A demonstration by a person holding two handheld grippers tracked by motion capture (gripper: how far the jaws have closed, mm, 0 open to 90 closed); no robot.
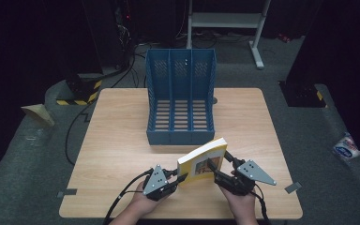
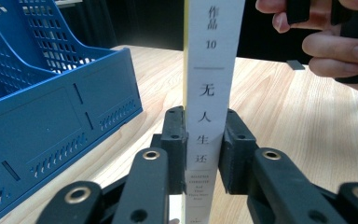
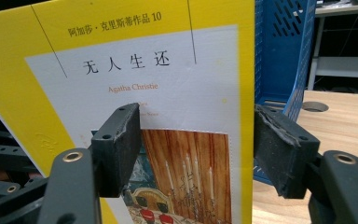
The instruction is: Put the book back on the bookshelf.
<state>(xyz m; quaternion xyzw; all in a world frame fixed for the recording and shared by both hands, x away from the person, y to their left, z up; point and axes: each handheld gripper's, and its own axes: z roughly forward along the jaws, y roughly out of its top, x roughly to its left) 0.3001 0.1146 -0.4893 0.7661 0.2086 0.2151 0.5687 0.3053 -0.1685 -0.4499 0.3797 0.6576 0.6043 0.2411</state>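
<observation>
Book (image 1: 202, 161) stands lifted off the table (image 1: 117, 154) in front of the blue file rack (image 1: 180, 101), not yet filed. Left gripper (image 1: 180, 178) pinches its spine; right gripper (image 1: 215, 171) stands wide apart before the cover, not pressing it.

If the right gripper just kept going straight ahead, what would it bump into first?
Most likely the yellow book. The right gripper points at its front cover with jaws open, and the left gripper holds the book's spine. How near it is looks unclear.

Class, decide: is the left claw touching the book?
Touching. The left gripper view shows the left claw with both pads pressed against the book at its spine.
</observation>
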